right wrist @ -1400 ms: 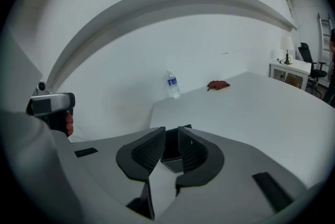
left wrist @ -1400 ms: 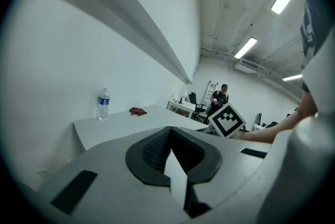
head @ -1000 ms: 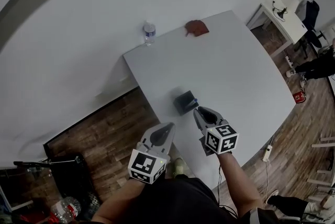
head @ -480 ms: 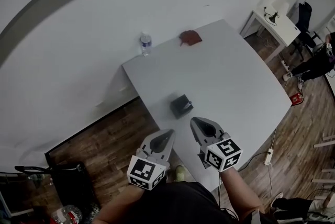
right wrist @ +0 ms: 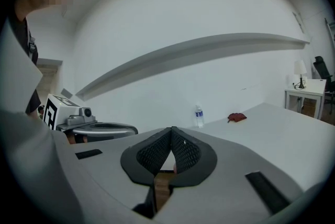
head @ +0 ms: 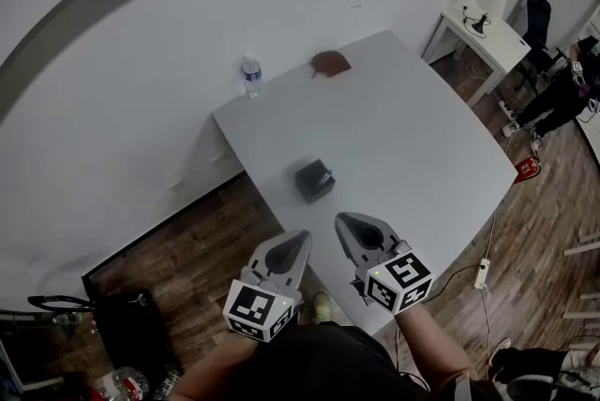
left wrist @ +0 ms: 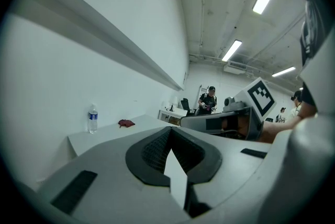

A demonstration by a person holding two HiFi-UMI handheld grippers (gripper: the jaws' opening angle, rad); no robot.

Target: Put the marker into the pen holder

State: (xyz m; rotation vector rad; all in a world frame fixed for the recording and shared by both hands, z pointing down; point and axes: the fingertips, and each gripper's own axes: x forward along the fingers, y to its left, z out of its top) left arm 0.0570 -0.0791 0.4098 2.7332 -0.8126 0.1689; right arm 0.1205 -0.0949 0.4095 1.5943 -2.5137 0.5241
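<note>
The black pen holder (head: 315, 180) stands on the white table (head: 403, 137), near its front-left edge. No marker shows outside it, and the holder is too small in the head view for me to see inside. My right gripper (head: 342, 221) is shut and empty, held over the table's near edge a short way back from the holder. My left gripper (head: 300, 241) is also shut and empty, over the wooden floor beside the table. In both gripper views the jaws meet with nothing between them, and the holder is hidden below them.
A water bottle (head: 249, 74) and a crumpled red cloth (head: 329, 62) sit at the table's far edge by the white wall. A small white desk with a lamp (head: 487, 24) and a person (head: 562, 90) are at the far right. A power strip (head: 483, 273) lies on the floor.
Both grippers have drawn back toward my body, and the right one is now farther from the pen holder. The blue marker tip seen at the holder a second ago no longer shows.
</note>
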